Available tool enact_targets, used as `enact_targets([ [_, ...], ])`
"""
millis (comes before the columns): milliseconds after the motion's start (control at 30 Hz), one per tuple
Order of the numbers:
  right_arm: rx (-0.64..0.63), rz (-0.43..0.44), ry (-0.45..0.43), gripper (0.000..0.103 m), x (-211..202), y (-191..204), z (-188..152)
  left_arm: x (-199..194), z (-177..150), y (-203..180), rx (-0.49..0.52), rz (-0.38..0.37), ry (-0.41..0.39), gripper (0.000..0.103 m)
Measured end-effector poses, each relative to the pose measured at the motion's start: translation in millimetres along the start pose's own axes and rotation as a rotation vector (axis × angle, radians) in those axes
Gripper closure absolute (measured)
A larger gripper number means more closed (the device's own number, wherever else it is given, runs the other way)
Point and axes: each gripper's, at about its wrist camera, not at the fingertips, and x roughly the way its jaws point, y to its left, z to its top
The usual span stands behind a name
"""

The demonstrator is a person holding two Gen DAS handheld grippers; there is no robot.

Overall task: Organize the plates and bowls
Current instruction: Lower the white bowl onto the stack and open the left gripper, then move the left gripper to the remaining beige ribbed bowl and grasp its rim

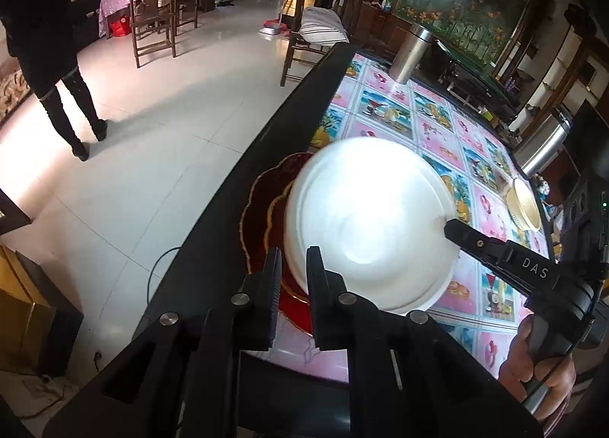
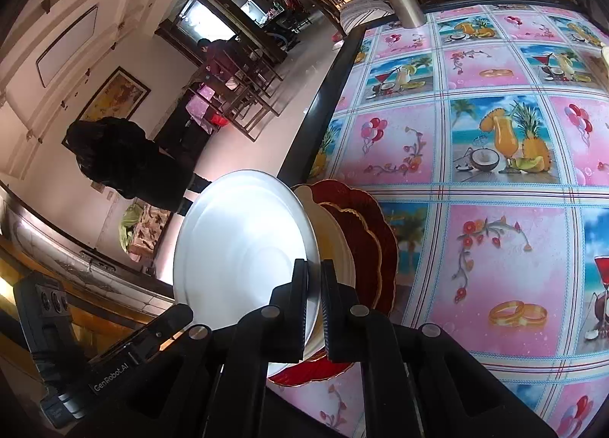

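Stacking: white bowl (image 1: 365,225) over red plate (image 1: 262,209)
Left gripper (image 1: 294,263): pinching bowl rim
Right gripper (image 2: 314,278): pinching bowl rim
Next: lower, release

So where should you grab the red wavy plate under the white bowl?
Probably by its scalloped rim. The red plate lies flat, so only the thin edge can be pinched. Come from the side near the edge of the table, where the rim shows bare; the white bowl covers the middle.

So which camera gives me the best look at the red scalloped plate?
The right wrist view: the red scalloped plate shows its gold-trimmed layered rims beside the white bowl. In the left wrist view, the bowl hides most of it, leaving only the left edge.
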Motion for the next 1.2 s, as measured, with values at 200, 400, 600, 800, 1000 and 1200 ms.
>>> enact_targets([
  [200,-0.019,-0.015,0.024,0.092,3,1,0,-5,-1,12,-0.021,-0.002,-0.017,0.092],
  [400,-0.045,-0.016,0.057,0.091,5,9,-4,-10,-1,13,-0.033,-0.05,-0.023,0.092],
  [600,0.02,0.005,0.012,0.068,-24,-13,9,-16,-2,-5,-0.014,-0.114,-0.026,0.092],
  [800,0.099,0.017,-0.064,0.062,-59,-51,22,-14,-6,-50,0.078,-0.164,-0.002,0.092],
  [1000,0.2,0.027,-0.1,0.062,-78,-103,27,-1,-14,-117,0.201,-0.206,0.059,0.092],
  [1200,0.251,0.008,-0.14,0.062,-107,-155,33,24,-12,-187,0.274,-0.272,0.154,0.092],
])
